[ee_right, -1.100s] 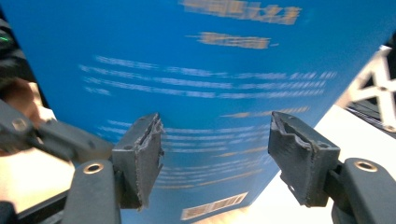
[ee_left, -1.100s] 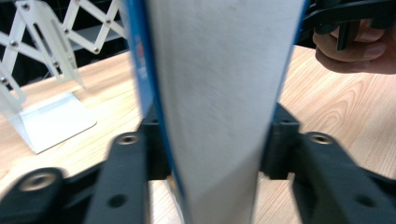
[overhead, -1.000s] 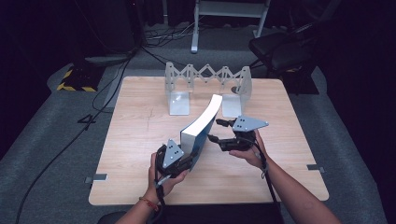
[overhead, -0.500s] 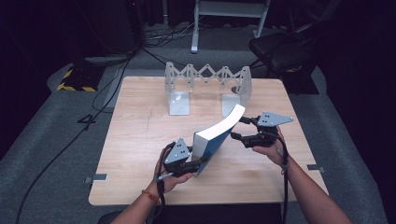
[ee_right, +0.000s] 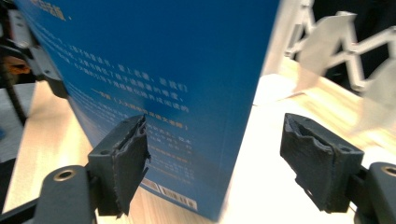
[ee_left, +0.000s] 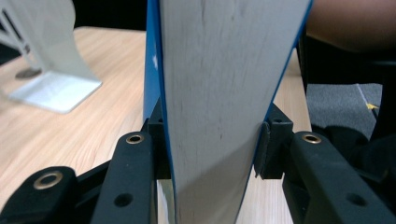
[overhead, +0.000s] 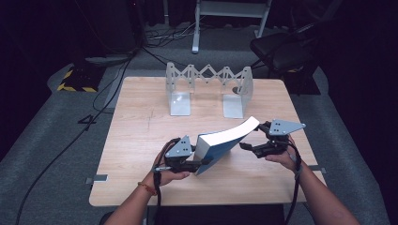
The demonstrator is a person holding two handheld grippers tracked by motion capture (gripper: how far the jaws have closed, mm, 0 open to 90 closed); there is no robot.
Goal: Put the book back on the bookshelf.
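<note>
Book [overhead: 220,145] in left gripper [overhead: 202,162] jaws

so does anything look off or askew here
The blue book is odd: it tilts across the table rather than lying flat or standing, and its page block bows along the top. The left claw is clamped on its near end, while the right claw is open beside its far end. The metal rack stands unused behind.

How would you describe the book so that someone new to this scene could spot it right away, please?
Start at the wooden table and look to its near edge, in front of the metal folding bookend rack. Between the person's two hands, the book stands tilted, with the left gripper shut on one end. It is the one blue-covered thing with a thick white page edge.
</note>
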